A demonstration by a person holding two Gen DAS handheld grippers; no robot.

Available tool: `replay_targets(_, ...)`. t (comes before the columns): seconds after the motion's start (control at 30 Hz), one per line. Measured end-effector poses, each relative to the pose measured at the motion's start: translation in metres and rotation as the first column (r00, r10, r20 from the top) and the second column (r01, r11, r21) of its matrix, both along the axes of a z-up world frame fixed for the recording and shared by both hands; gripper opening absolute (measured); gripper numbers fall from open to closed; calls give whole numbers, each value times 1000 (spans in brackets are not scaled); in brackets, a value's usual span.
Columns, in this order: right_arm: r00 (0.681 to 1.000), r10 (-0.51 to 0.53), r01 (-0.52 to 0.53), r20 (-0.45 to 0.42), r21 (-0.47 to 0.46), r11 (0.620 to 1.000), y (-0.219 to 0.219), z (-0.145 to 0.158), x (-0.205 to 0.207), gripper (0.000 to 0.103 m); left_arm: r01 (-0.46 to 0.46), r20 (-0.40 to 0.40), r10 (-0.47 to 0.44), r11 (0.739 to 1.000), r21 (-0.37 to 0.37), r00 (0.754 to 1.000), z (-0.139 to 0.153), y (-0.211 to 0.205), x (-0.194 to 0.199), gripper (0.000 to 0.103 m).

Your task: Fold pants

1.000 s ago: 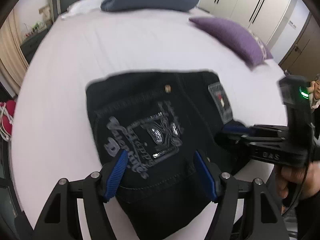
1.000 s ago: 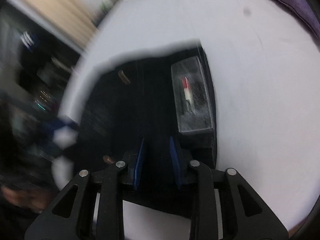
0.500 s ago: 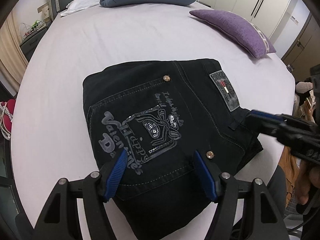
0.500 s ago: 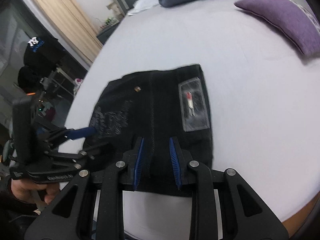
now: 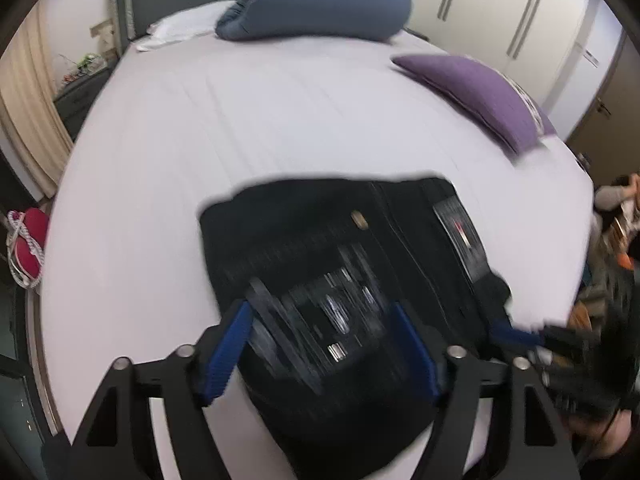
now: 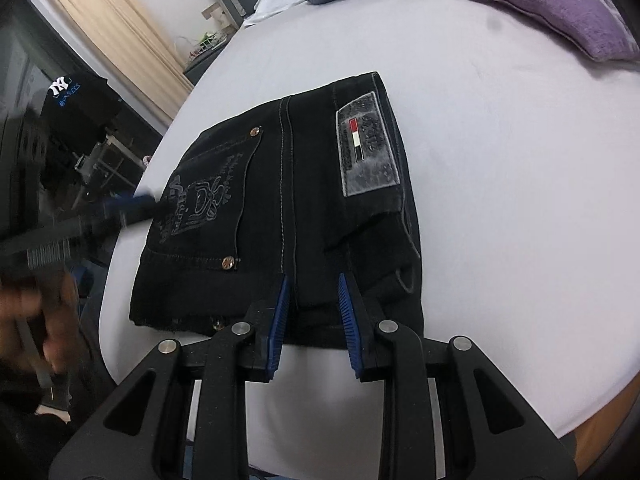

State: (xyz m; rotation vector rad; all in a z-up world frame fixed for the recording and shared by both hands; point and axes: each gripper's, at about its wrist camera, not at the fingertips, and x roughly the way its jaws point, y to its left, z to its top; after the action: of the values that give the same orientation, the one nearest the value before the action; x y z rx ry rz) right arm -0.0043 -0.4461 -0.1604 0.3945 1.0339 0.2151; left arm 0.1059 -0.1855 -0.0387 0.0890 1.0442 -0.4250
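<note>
Black jeans (image 5: pixel 320 260) lie folded into a compact rectangle on the bed, back pocket print and grey waist patch (image 6: pixel 366 148) facing up. My left gripper (image 5: pixel 320 312) hovers over their near left part, its jaws opening wide with nothing pressed between the blue pads; this view is motion-blurred. My right gripper (image 6: pixel 313 280) hangs over the near edge of the jeans (image 6: pixel 288 200), jaws narrowly apart and gripping no fabric. A finger of each gripper shows blurred in the other's view, the right gripper's fingers (image 5: pixel 516 334) and the left gripper's fingers (image 6: pixel 132 204).
Pale sheet (image 5: pixel 260 120) covers the bed. A purple cushion (image 5: pixel 476 96) lies at the right edge, a blue-grey bolster (image 5: pixel 320 4) and white pillow (image 5: pixel 184 28) at the headboard. Curtain (image 6: pixel 120 40) and nightstand stand left; a red shoe (image 5: pixel 28 240) is on the floor.
The left view turned blurry as the left gripper shifted and its jaws spread a little. The right gripper drew back toward the near edge; the jeans stayed put.
</note>
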Motion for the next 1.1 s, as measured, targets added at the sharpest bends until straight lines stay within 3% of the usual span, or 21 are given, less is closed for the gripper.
replay_targets(0.13,1000,-19,19,-9,6,1000,4,-6,4,25,-5,-7,5,998,67,1000,-20,-7,29,76)
replay_targets(0.2,1000,-21,21,-9,-3,1000,1,-5,1,25,-7,-76,13,997,83,997,-45,-7,33,76)
replay_targets(0.33,1000,-27,27,-1,-1,1000,-2,-5,-3,25,28,-22,-25,989,146,999,-53,-9,-4,87)
replay_targets(0.43,999,-34,34,-3,8,999,-5,-6,-5,25,45,-23,-42,988,145,999,-61,-4,-29,91)
replay_targets(0.53,1000,-23,23,-11,0,1000,-5,0,-7,25,50,-73,-46,998,49,996,-60,14,-43,91)
replay_targets(0.67,1000,-27,26,13,62,998,-20,24,-11,29,28,-33,-28,1000,7,999,-42,43,-50,90)
replay_targets(0.7,998,-42,38,44,88,995,-30,33,-12,43,6,-23,-6,1000,-14,1000,-37,51,-45,90)
replay_targets(0.73,997,-53,47,61,97,994,-35,38,-11,64,-21,-23,20,999,-42,1000,-35,59,-36,91)
replay_targets(0.8,992,-85,77,90,96,992,-51,45,-1,73,-58,-54,55,996,-72,997,-37,70,-14,92)
replay_targets(0.9,995,-73,62,69,143,988,-68,42,28,73,-94,-132,76,986,-137,988,-44,74,16,92)
replay_targets(1.0,997,-72,65,23,224,973,-83,26,57,73,-116,-263,63,975,-190,963,-62,70,40,92)
replay_targets(1.1,993,-81,103,-84,305,947,-96,-6,83,72,-113,-343,32,969,-218,939,-73,54,34,90)
